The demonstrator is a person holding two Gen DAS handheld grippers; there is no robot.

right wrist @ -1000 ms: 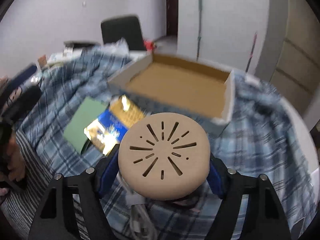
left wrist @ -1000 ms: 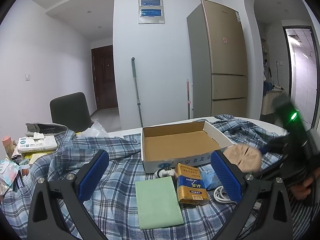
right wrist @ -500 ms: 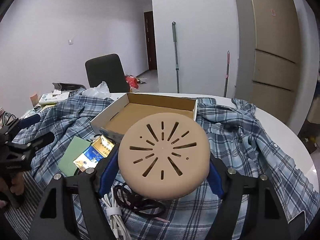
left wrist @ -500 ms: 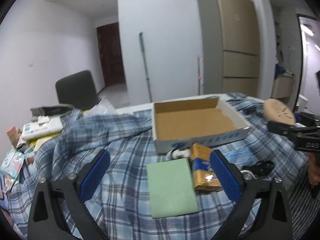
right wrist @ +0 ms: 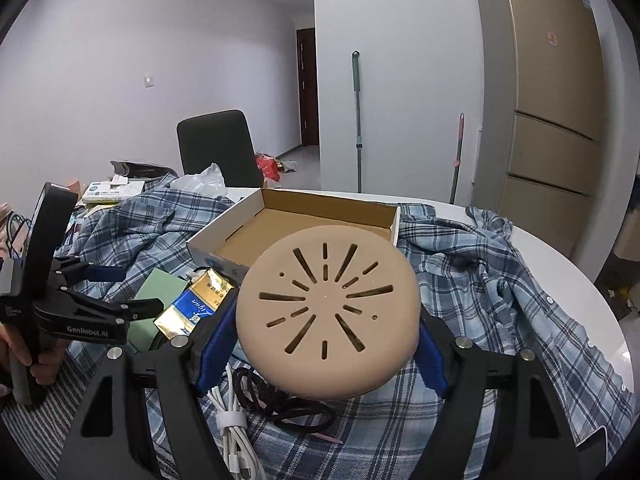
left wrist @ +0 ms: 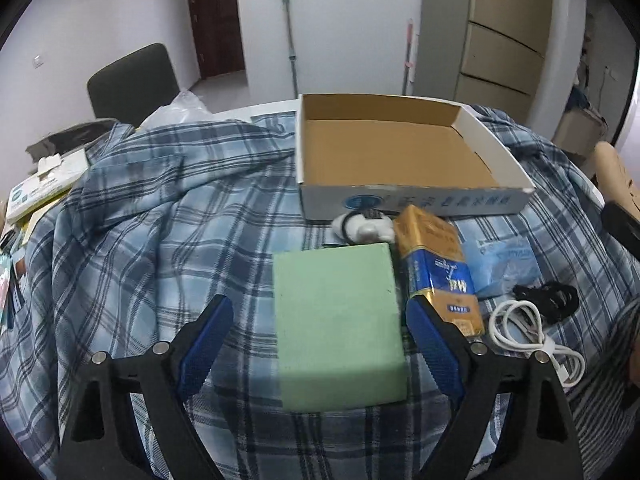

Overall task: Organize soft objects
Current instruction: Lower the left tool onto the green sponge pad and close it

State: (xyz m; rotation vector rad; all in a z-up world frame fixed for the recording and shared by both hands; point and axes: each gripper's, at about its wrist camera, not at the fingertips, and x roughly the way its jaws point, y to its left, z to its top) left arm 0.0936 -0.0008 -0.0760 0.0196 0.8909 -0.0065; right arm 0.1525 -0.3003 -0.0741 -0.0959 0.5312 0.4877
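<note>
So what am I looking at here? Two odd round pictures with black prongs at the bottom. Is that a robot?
No robot: a person holds a hand tool with a two-fingered claw in each hand, and a wide-angle camera on each looks along its fingers. One picture comes from the left claw, which hangs open over a green sponge block and has just been closing somewhat. The other comes from the right claw, which grips a soft tan round pad with slits. On the plaid shirt covering the table sit an empty cardboard box, a gold and blue packet and a white cable.
</note>
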